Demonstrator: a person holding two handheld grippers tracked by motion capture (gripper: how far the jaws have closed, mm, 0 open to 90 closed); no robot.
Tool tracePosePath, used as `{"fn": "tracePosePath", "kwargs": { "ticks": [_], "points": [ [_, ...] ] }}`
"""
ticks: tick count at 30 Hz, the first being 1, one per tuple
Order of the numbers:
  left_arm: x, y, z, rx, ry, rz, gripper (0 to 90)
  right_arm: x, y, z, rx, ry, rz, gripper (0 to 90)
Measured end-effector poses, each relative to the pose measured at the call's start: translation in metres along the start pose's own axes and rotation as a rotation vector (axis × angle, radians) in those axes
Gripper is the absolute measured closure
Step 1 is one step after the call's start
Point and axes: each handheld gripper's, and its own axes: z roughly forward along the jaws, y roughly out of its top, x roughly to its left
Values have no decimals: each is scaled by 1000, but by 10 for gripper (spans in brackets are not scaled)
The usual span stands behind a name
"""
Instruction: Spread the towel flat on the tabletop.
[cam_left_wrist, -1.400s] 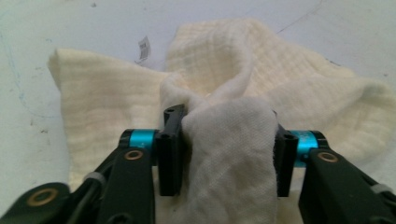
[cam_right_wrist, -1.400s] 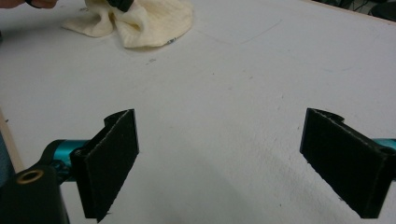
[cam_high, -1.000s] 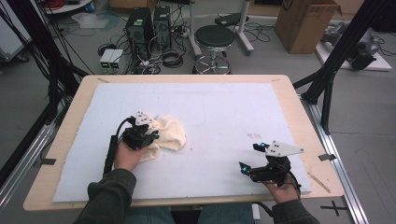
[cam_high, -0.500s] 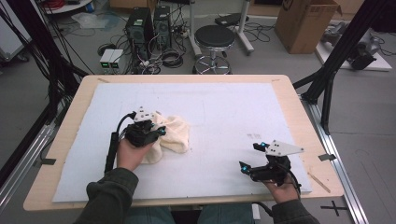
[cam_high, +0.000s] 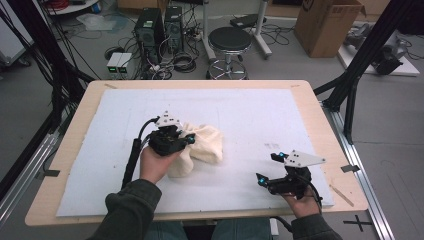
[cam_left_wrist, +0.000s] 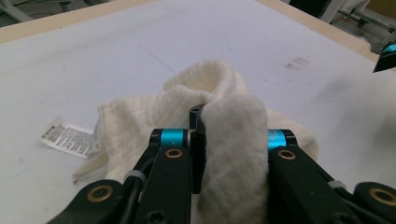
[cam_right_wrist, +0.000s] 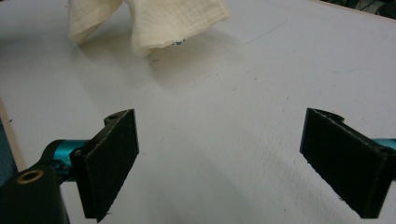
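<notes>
Left hand-held gripper (cam_left_wrist: 229, 140) clamps a fold of the cream cloth (cam_high: 200, 145)!
Right hand-held gripper (cam_high: 272, 170) hangs low at the table's (cam_high: 310, 105) near right, jaws spread wide, cloth well apart up ahead at left-centre on the white mat (cam_high: 250, 115).

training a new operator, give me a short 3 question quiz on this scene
1. True or false: the right gripper holds the towel.
2. What is pinched in the left gripper? A) cable B) a fold of towel C) the label
3. Fill in: the right gripper's jaws stand ____.

Key: 1 false, its jaws are wide apart over the bare white mat; 2 B; 3 open.
</notes>
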Motion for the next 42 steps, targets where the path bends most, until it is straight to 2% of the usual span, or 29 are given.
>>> {"fn": "tracePosePath", "kwargs": {
  "ticks": [3,10,13,16,18,20,21,24,29,31,34,37,41,42],
  "points": [
    [-8,2,8,5,-8,14,790,0,1,0,3,1,5,110],
    [-18,0,36,29,-34,15,785,0,1,2,2,7,-2,110],
    [-19,-2,46,45,-21,36,774,-1,2,4,5,7,-4,110],
    [-15,-5,54,75,-12,47,700,-1,2,6,12,15,-2,110],
    [-12,-6,55,84,-11,58,587,-1,2,8,14,21,-7,110],
    [-11,-5,52,70,-10,73,522,-1,2,9,23,26,-6,110],
    [-11,-4,49,52,-18,70,522,-1,2,9,23,26,-6,110],
    [-9,-3,40,26,-14,79,414,0,3,12,27,37,-4,110],
    [0,-5,16,4,-9,88,352,5,9,14,20,58,-6,110],
    [4,-8,5,-4,5,94,347,10,14,18,16,73,-22,112],
    [9,-13,-6,-15,11,81,337,14,18,21,21,86,-30,115],
    [10,-22,-17,-4,10,107,336,21,23,27,26,122,-56,178],
    [4,-40,-21,18,7,143,339,31,30,36,28,171,-82,263],
    [2,-45,-21,21,3,149,345,35,33,42,33,193,-87,327]
  ]
}}
